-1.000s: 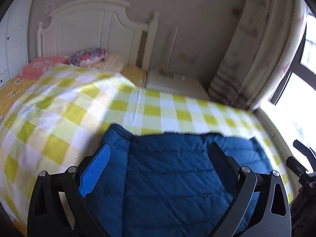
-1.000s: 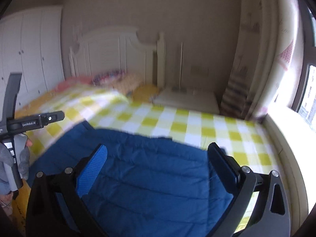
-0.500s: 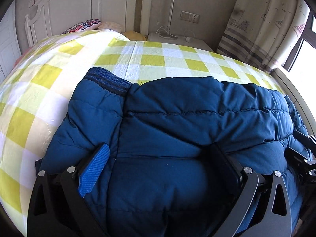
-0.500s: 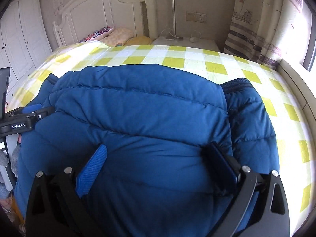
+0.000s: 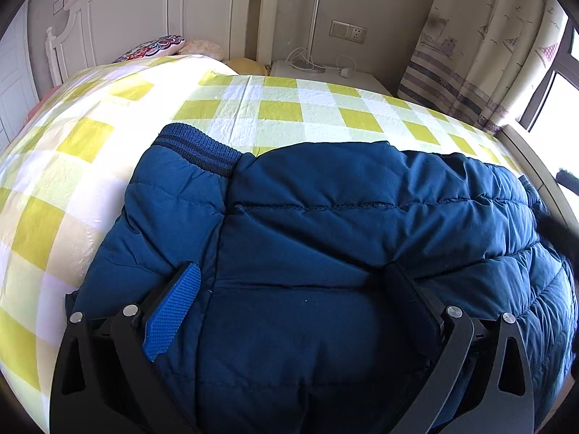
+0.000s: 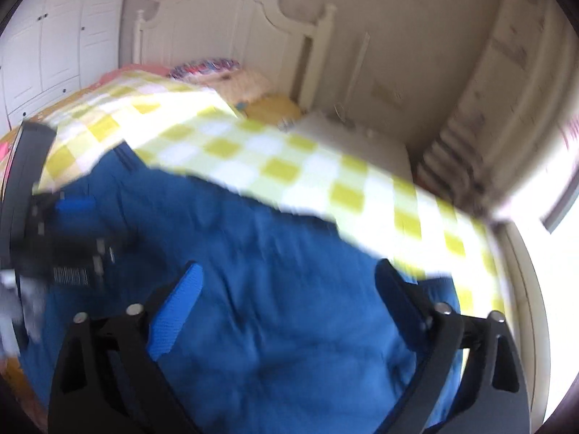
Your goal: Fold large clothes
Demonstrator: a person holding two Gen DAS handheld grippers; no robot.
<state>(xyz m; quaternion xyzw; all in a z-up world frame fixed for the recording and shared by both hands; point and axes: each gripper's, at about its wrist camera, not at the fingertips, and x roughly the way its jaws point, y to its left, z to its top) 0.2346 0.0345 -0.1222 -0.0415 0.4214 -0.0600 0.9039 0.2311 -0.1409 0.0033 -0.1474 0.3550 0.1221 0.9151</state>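
Left wrist view: the left hand-held gripper [image 5: 289, 282] stands wide over the blue padded jacket [image 5: 325, 235], which lies puffed on the bed [image 5: 278, 108]; whether its pads press the cloth is unclear.

Right wrist view, blurred: the right hand-held gripper [image 6: 286, 285] has just been narrowing, jacket [image 6: 271, 271] between its fingers. Best pinch one edge firmly, since the slippery padding springs back.

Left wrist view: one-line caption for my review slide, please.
Open left tongs straddle a bulge of a blue quilted jacket lying on a yellow-checked bedspread, its ribbed hem toward the headboard.
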